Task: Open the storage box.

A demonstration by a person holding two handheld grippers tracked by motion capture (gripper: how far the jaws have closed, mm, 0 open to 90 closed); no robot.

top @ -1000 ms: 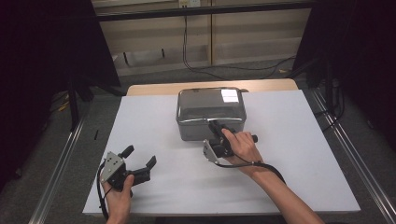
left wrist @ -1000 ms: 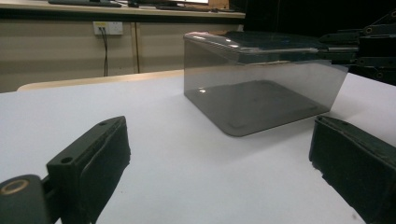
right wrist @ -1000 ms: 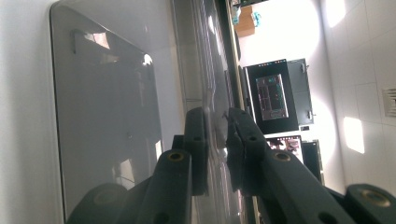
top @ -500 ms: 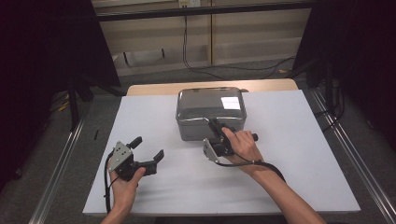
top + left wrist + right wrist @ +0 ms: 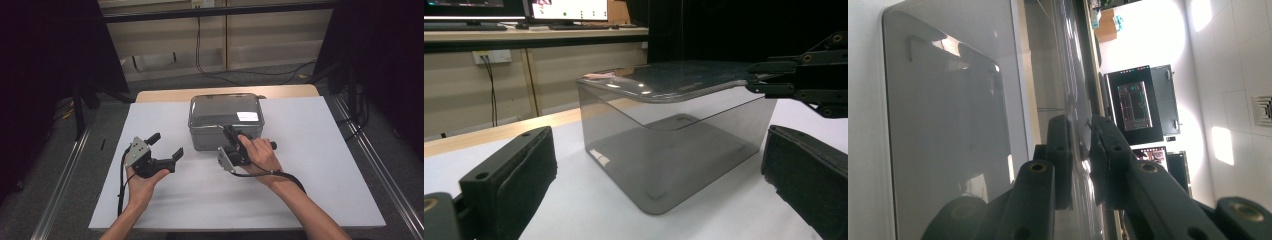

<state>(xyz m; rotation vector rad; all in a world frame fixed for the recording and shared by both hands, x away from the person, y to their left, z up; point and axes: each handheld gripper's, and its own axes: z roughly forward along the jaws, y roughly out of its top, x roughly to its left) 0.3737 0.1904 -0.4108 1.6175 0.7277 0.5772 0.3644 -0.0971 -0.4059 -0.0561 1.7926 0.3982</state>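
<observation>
Right gripper (image 5: 229,131) is clamped on the front edge of the lid (image 5: 226,108) of the smoked clear box (image 5: 200,136). In the right gripper view both black jaws pinch the thin lid rim (image 5: 1079,150), pads (image 5: 1060,150) pressed flat against it from either side, no gap visible. The gripper is rolled on its side (that view has the table running vertically). The box body (image 5: 948,100) sits just beyond the jaws, below the rim they hold.

Left gripper (image 5: 165,147) has its jaws spread wide, nothing between them. It sits on the person's left hand (image 5: 141,182), raised off the white table sheet (image 5: 310,165), pointing across toward the box. In the left gripper view the two padded jaws sit low at either side of the frame, and the box (image 5: 674,150) is straight ahead between their lines, near but apart, no contact. The lid (image 5: 664,82) looks seated on top, overhanging the walls slightly. The right gripper's jaws (image 5: 774,80) come in from the right of that view and bite the lid's near corner edge.

Box stands upright on the sheet, directly ahead of the right gripper and touching it at the lid, ahead and to the right of the left gripper. Right hand (image 5: 260,155) wraps the gripper body, cable (image 5: 272,175) trailing back along the forearm.
</observation>
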